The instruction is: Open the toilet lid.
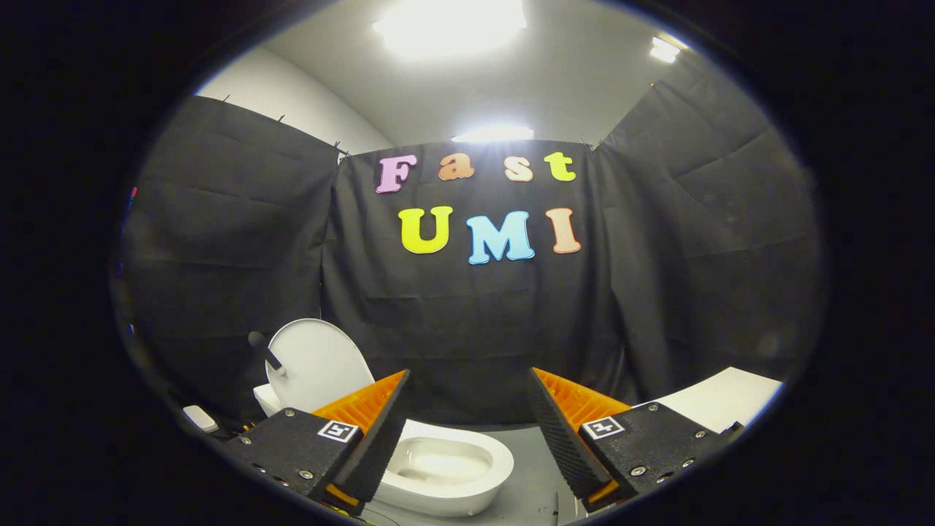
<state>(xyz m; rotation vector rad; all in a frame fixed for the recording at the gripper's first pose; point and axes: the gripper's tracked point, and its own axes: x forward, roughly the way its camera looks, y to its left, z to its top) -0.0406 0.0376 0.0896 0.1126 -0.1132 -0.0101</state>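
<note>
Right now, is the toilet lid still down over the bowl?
No, the toilet lid stands raised behind the uncovered bowl, and the open gripper holds nothing.

White tabletop [719,398] at right; grey floor [526,475]; bright ceiling lights [449,25].

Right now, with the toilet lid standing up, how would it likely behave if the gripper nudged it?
The toilet lid looks like one rigid, smooth shell, so it probably pivots rather than bends. Standing near upright over the bowl, a forward push might drop it shut. Its glossy face seems slippery. The gripper is open, holding nothing.
</note>
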